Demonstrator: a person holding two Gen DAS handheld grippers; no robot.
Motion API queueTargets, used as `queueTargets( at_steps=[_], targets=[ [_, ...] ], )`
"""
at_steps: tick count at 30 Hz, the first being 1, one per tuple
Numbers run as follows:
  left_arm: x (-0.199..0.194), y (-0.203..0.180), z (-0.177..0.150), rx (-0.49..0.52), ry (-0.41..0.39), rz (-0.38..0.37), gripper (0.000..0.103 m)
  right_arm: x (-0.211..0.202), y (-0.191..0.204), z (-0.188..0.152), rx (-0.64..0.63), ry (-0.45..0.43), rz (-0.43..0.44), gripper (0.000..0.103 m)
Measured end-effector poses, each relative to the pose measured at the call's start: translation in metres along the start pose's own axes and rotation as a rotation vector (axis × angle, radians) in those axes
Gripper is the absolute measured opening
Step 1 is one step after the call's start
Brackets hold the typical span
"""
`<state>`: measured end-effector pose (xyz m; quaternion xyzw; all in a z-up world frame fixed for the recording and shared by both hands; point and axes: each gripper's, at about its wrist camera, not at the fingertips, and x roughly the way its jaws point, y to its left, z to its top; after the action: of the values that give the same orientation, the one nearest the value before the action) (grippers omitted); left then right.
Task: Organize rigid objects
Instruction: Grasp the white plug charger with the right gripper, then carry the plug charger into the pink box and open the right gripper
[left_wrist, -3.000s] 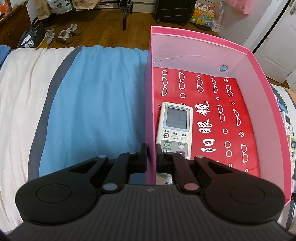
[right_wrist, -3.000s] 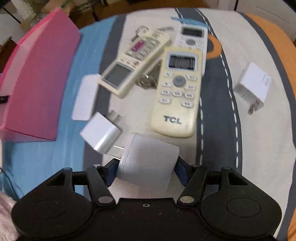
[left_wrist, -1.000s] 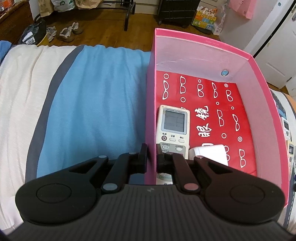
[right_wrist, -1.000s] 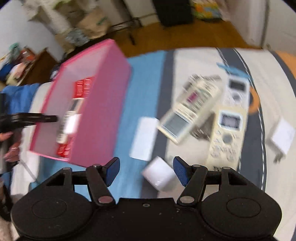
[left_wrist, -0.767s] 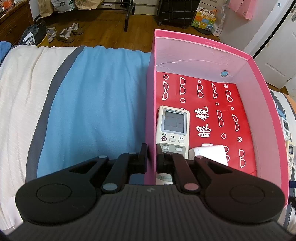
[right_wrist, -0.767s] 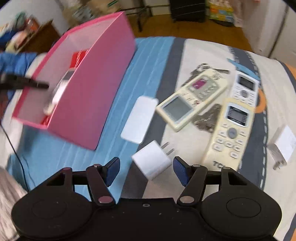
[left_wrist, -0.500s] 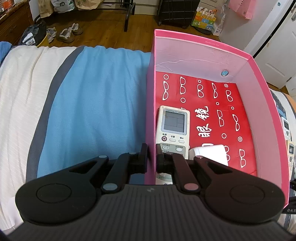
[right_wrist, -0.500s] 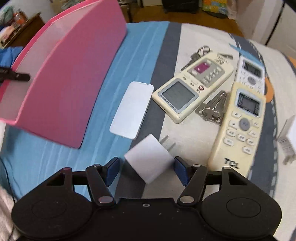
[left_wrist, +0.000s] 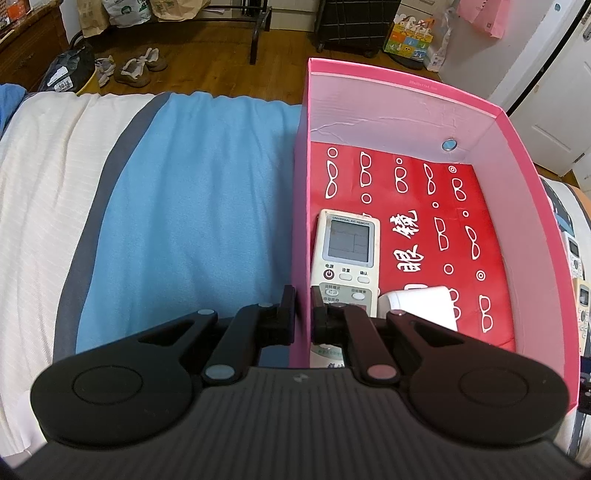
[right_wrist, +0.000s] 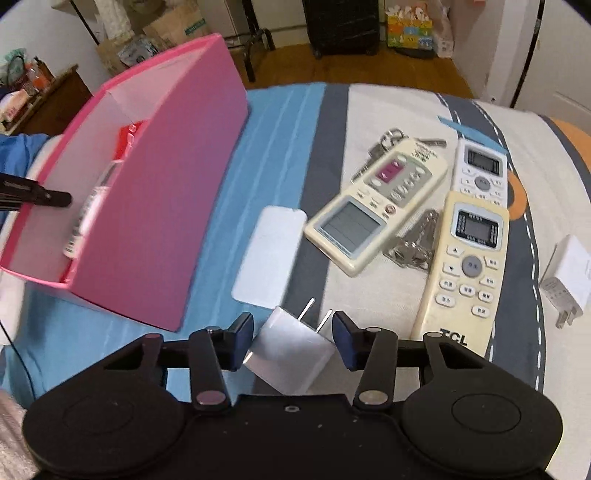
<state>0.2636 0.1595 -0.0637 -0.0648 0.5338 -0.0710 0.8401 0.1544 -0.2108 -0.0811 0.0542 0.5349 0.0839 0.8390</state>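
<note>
My left gripper (left_wrist: 303, 308) is shut on the near left wall of the pink box (left_wrist: 301, 206). Inside the box lie a white remote (left_wrist: 347, 254) and a white charger (left_wrist: 419, 306) on the red floor. My right gripper (right_wrist: 293, 334) is open over the bed, its blue pads on either side of a white plug adapter (right_wrist: 290, 350) that lies between them with prongs pointing away. The pink box also shows in the right wrist view (right_wrist: 155, 206) at the left.
On the bed right of the box lie a flat white card (right_wrist: 271, 254), a cream remote with a pink button (right_wrist: 380, 203), keys (right_wrist: 413, 247), a cream TCL remote (right_wrist: 465, 269), a white remote (right_wrist: 482, 170) and another white charger (right_wrist: 567, 277).
My right gripper let go of a white charger in the box, swung back over the bed and lowered around the small plug adapter. My left gripper stayed on the box wall.
</note>
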Motion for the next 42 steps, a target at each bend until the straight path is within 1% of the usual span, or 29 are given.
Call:
queueTargets(
  at_steps=[1, 2, 5, 7, 9, 10, 11, 15, 17, 19, 22, 25, 28, 30, 31, 33, 34, 35, 37, 38, 41, 42],
  targets=[
    [0.0, 0.0, 0.0, 0.001, 0.0, 0.002, 0.006, -0.002, 0.003, 0.0, -0.009, -0.005, 0.007, 0.049],
    [0.0, -0.001, -0.001, 0.001, 0.001, 0.003, 0.006, -0.001, 0.006, 0.001, -0.027, -0.002, 0.016, 0.048],
    [0.0, -0.001, -0.001, 0.0, 0.002, 0.004, 0.006, 0.001, 0.01, 0.0, -0.026, 0.008, 0.013, 0.049],
    [0.0, -0.001, -0.001, 0.0, 0.001, 0.004, 0.006, 0.003, 0.009, 0.001, -0.026, 0.026, 0.0, 0.052],
    [0.0, -0.001, -0.001, 0.0, 0.001, 0.004, 0.006, 0.005, 0.006, 0.001, -0.013, 0.035, 0.008, 0.059],
    [0.0, -0.001, -0.001, 0.0, 0.001, 0.004, 0.006, 0.007, 0.005, 0.001, -0.012, 0.052, 0.023, 0.065],
    [0.0, -0.001, -0.001, 0.001, 0.001, 0.005, 0.006, 0.009, 0.006, 0.001, -0.02, 0.063, 0.029, 0.067],
    [0.0, -0.001, -0.001, 0.001, 0.002, 0.005, 0.006, 0.018, 0.017, -0.002, -0.108, 0.074, -0.012, 0.068],
    [0.001, -0.001, -0.002, 0.001, 0.004, 0.005, 0.006, 0.024, 0.024, -0.006, -0.164, 0.075, -0.054, 0.067],
    [0.0, 0.0, -0.002, -0.002, 0.004, 0.004, 0.006, 0.029, 0.03, -0.01, -0.225, 0.06, -0.085, 0.061],
    [0.0, 0.0, -0.002, 0.0, 0.004, 0.005, 0.006, 0.02, 0.034, -0.009, -0.238, 0.024, -0.094, 0.061],
    [0.001, 0.0, -0.002, 0.001, 0.004, 0.006, 0.006, 0.0, 0.034, -0.005, -0.218, -0.044, -0.084, 0.061],
    [0.001, 0.0, -0.002, -0.001, 0.006, 0.005, 0.006, -0.028, 0.036, 0.002, -0.198, -0.137, -0.072, 0.061],
    [0.001, -0.001, -0.003, 0.001, 0.004, 0.007, 0.005, -0.053, 0.043, 0.007, -0.196, -0.206, -0.033, 0.061],
    [0.001, -0.001, -0.002, 0.005, 0.003, 0.008, 0.005, -0.065, 0.046, 0.012, -0.189, -0.237, 0.007, 0.061],
    [0.001, -0.002, -0.002, 0.01, 0.002, 0.014, 0.005, -0.088, 0.058, 0.021, -0.179, -0.284, 0.127, 0.061],
    [0.001, -0.002, -0.002, 0.009, 0.002, 0.015, 0.005, -0.096, 0.068, 0.024, -0.195, -0.299, 0.179, 0.061],
    [0.001, -0.003, -0.002, 0.011, 0.003, 0.016, 0.005, -0.1, 0.082, 0.028, -0.224, -0.306, 0.21, 0.062],
    [0.001, -0.003, -0.002, 0.015, 0.0, 0.015, 0.005, -0.097, 0.109, 0.035, -0.275, -0.282, 0.247, 0.062],
    [0.001, -0.003, -0.003, 0.017, -0.001, 0.013, 0.005, -0.09, 0.122, 0.039, -0.283, -0.251, 0.272, 0.062],
    [0.001, -0.001, -0.004, 0.014, -0.005, 0.003, 0.005, -0.068, 0.146, 0.049, -0.221, -0.15, 0.381, 0.062],
    [0.001, 0.0, -0.004, 0.012, -0.004, 0.0, 0.005, -0.06, 0.156, 0.05, -0.218, -0.122, 0.401, 0.062]
  ],
)
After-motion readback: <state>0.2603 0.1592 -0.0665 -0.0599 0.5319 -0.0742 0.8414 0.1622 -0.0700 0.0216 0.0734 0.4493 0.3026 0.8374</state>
